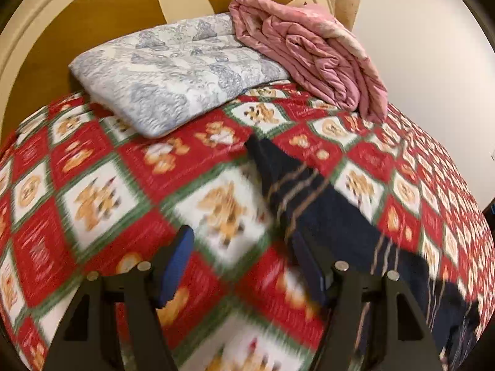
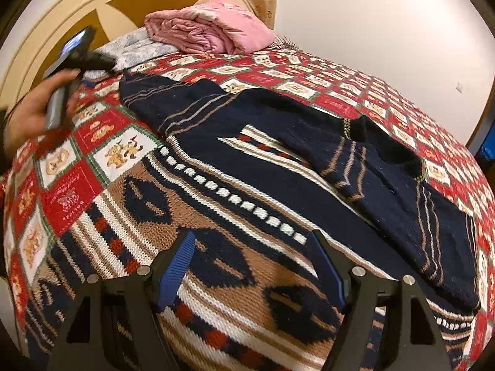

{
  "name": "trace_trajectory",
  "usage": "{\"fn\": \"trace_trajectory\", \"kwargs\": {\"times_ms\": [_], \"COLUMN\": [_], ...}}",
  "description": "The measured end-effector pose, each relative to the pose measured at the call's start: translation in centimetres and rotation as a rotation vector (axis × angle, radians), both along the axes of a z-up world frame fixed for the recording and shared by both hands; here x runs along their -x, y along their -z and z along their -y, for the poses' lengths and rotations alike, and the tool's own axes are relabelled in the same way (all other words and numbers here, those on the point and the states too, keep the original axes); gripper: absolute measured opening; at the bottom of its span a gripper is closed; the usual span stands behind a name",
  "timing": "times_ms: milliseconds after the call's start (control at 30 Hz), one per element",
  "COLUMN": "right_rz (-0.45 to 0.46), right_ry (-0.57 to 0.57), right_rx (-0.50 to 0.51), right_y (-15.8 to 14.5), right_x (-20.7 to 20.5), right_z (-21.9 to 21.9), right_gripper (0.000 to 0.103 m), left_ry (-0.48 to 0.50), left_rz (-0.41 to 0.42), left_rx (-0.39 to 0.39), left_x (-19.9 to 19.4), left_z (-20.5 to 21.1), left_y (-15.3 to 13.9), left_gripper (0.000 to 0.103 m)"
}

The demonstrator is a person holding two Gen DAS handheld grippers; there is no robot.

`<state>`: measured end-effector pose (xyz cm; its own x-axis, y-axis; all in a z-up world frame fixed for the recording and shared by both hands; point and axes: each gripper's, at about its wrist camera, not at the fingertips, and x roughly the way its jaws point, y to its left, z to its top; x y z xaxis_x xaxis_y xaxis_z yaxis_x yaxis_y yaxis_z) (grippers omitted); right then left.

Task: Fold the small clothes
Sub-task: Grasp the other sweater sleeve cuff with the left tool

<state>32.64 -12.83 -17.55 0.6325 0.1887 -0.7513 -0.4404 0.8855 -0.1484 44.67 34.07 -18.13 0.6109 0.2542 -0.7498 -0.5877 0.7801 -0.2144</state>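
Observation:
A knitted sweater (image 2: 235,216), navy with tan, white and red patterns, lies spread on the bed with its sleeves folded over the body. My right gripper (image 2: 250,266) is open and empty just above the sweater's patterned lower part. My left gripper (image 1: 244,266) is open and empty over the bedspread, with a navy sleeve (image 1: 309,191) of the sweater to its right. In the right wrist view a hand holds the left gripper (image 2: 71,58) at the far left, above the bed.
The bed has a red, white and green teddy-bear bedspread (image 1: 102,167). A folded grey-white quilt (image 1: 173,68) and a folded pink blanket (image 1: 309,49) lie by the wooden headboard (image 1: 92,9). A white wall (image 2: 386,31) runs along the right.

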Motion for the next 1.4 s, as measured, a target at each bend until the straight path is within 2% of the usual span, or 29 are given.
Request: {"fn": "trace_trajectory", "kwargs": {"times_ms": [233, 300, 367, 400, 467, 500, 533, 700, 833, 1033, 1133, 1400], "right_rz": [0.022, 0.021, 0.021, 0.022, 0.021, 0.017, 0.011, -0.012, 0.004, 0.035, 0.051, 0.061], "right_ry": [-0.022, -0.031, -0.036, -0.037, -0.038, -0.037, -0.034, -0.001, 0.038, 0.084, 0.104, 0.156], "right_rx": [0.021, 0.032, 0.041, 0.042, 0.035, 0.03, 0.02, -0.037, -0.059, -0.075, -0.078, -0.085], "right_y": [0.4, 0.6, 0.8, 0.9, 0.9, 0.9, 1.0, 0.8, 0.0, -1.8, -2.6, -2.8], "right_x": [0.3, 0.3, 0.4, 0.4, 0.4, 0.3, 0.2, -0.2, -0.1, 0.9, 1.8, 3.7], "right_z": [-0.4, -0.7, -0.8, -0.9, -0.8, -0.7, -0.5, 0.6, 2.1, 5.2, 6.9, 11.3], "right_gripper": [0.076, 0.076, 0.076, 0.076, 0.076, 0.076, 0.076, 0.076, 0.076, 0.076, 0.076, 0.076], "left_ry": [-0.077, -0.083, -0.099, -0.098, -0.098, -0.102, -0.096, -0.085, -0.014, 0.16, 0.24, 0.391], "left_rz": [-0.036, -0.067, -0.063, -0.066, -0.086, -0.093, -0.087, -0.015, 0.061, 0.154, 0.183, 0.185], "left_rx": [0.038, 0.026, 0.005, 0.001, -0.014, -0.023, -0.013, -0.041, -0.061, -0.042, -0.003, 0.077], "left_x": [-5.7, -6.5, -6.9, -7.0, -7.3, -7.4, -7.3, -6.3, -5.2, -3.5, -2.7, -1.7], "left_z": [-3.1, -3.2, -3.1, -3.0, -2.8, -2.8, -2.8, -1.5, 1.8, 10.0, 14.6, 24.2], "left_y": [1.5, 2.0, 2.2, 2.2, 2.3, 2.3, 2.2, 0.0, -3.1, -7.4, -8.7, -9.2], "left_gripper": [0.067, 0.064, 0.061, 0.056, 0.032, 0.023, 0.008, 0.008, 0.008, 0.008, 0.008, 0.008]}}
